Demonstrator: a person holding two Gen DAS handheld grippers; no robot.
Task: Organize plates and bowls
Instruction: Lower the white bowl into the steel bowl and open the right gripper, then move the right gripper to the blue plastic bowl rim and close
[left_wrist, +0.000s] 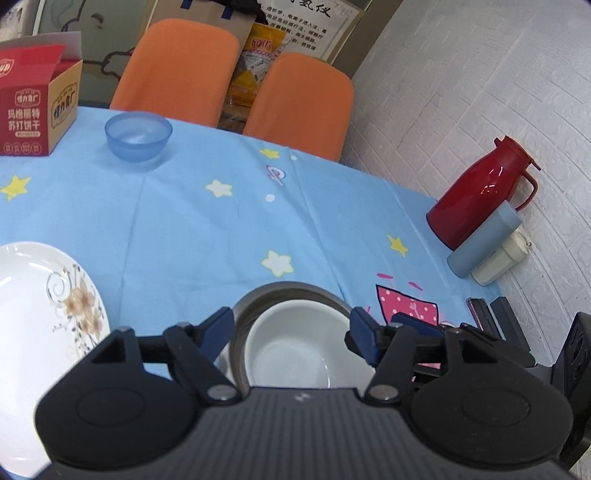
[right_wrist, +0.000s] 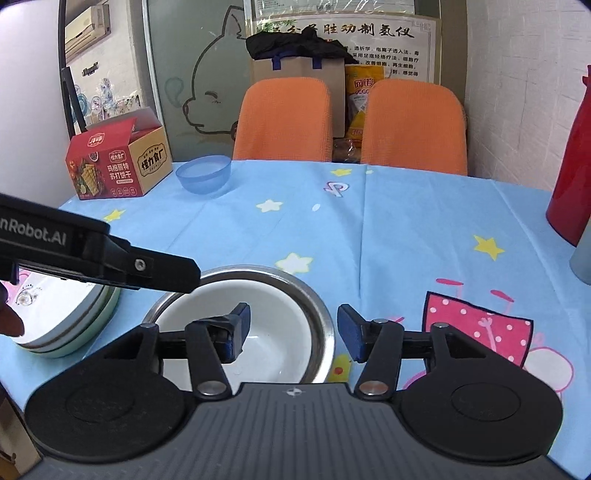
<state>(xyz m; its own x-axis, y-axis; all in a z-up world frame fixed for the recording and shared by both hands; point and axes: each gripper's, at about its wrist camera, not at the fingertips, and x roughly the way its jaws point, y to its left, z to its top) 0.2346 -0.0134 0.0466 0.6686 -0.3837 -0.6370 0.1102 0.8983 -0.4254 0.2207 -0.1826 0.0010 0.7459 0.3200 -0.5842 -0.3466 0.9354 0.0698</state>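
Left hand-held gripper (left_wrist: 291, 338) gapes over nested white bowl (left_wrist: 295, 350), plate (left_wrist: 37, 314) beside.

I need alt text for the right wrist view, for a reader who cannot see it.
An open hand-held gripper hovers over a white ceramic bowl nested in a round steel bowl on a blue star-patterned tablecloth. A translucent blue plastic bowl and a red cracker box stand farther back.

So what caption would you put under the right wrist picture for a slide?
Open right gripper poised over a white bowl nested in a steel bowl, blue bowl waiting across the table.
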